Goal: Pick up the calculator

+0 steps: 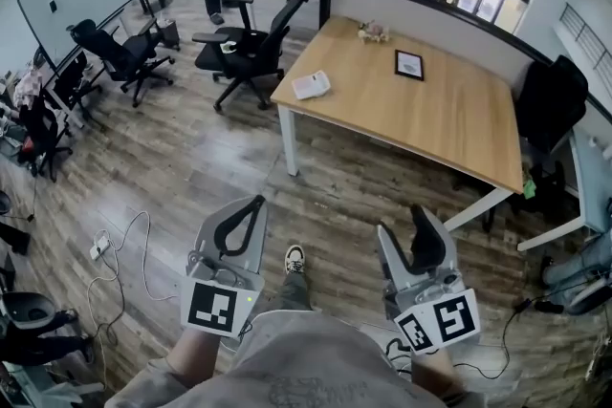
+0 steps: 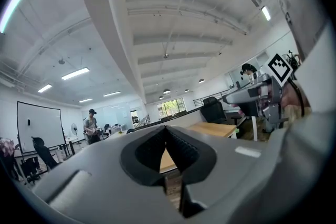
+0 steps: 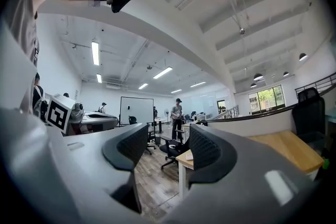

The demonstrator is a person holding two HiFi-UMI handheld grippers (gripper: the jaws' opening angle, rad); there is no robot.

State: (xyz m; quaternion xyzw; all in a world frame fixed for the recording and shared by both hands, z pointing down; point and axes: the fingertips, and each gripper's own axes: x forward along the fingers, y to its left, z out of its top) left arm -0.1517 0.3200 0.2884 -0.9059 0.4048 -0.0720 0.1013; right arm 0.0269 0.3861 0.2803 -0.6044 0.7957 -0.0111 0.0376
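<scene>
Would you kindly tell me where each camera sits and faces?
Head view: on the head, steeply down at table, calculator; left gripper, right gripper, a shoe show.
Left gripper view: on that gripper, level along shut jaws toward the table; right gripper at right.
Right gripper view: on that gripper, level between open jaws toward the table; left gripper at left.
All share the table.

Calculator [image 1: 311, 85] I'm after is a pale, flat little slab, lying skewed on the wooden table's [image 1: 421, 124] near-left corner, right by the edge.

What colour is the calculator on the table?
The calculator looks white or pale grey; the head view shows it best.
</scene>
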